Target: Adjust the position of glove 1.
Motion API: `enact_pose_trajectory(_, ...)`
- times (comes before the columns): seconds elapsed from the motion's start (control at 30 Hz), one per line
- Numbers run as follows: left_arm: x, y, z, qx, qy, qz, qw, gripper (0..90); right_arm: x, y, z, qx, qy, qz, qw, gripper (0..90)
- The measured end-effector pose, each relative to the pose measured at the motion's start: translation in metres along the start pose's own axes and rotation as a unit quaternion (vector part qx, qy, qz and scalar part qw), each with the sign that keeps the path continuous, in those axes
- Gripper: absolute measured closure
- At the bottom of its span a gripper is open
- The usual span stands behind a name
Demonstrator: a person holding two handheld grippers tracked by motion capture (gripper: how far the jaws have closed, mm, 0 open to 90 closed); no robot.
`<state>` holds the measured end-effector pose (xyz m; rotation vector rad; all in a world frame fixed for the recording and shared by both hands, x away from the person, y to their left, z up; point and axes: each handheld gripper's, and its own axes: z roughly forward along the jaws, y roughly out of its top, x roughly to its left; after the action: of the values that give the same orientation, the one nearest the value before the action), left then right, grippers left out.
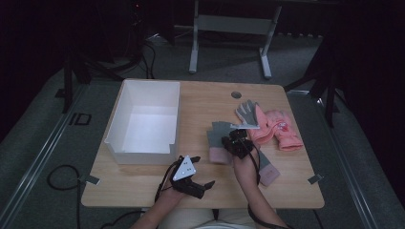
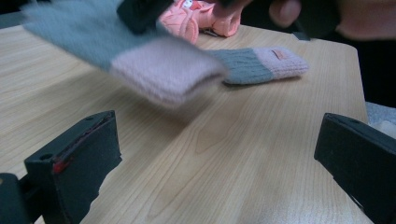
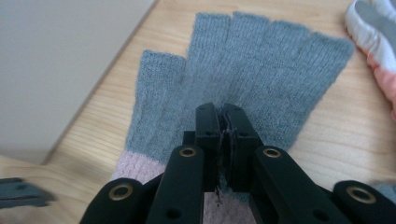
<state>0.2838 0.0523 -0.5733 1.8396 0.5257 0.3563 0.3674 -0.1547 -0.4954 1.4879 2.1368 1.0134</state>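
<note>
Pinching grey glove [image 3: 243, 79] in right tongs [image 3: 223, 122], above table [image 1: 200, 102].

Wooden table [image 1: 143, 186] held a white box [image 1: 145, 119] on its left side, pink gloves [image 1: 279, 129] + a grey glove [image 1: 247, 111] at right, another grey-pink glove [image 2: 261, 65] near front.

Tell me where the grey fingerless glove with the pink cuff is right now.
In the high view the grey fingerless glove is pinched in the right gripper near the table's middle, between the white box and the pink gloves.
</note>
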Motion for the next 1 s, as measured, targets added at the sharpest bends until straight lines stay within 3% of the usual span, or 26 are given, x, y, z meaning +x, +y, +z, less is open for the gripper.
enact_pose_trajectory(0.43,0.0,0.0,0.0,0.001,-0.002,0.002,1.0,0.0,-0.001,-0.016,0.041,0.038,-0.011,0.001,0.9992,85.2)
enact_pose_trajectory(0.63,-0.001,0.0,0.0,0.0,-0.001,0.006,1.0,0.0,-0.003,-0.022,0.058,0.048,-0.013,-0.016,0.9986,82.7)
enact_pose_trajectory(0.83,-0.001,0.0,0.0,0.0,-0.002,0.005,1.0,0.0,-0.005,-0.019,0.058,0.046,-0.01,-0.015,0.9988,78.1)
enact_pose_trajectory(0.97,-0.001,0.0,0.0,0.0,-0.003,0.005,1.0,0.0,-0.008,-0.012,0.049,0.033,-0.01,-0.031,0.9989,74.4)
enact_pose_trajectory(1.0,-0.001,0.0,0.0,0.0,-0.002,0.006,1.0,0.0,-0.013,-0.007,0.041,0.025,0.004,-0.039,0.9989,72.1)
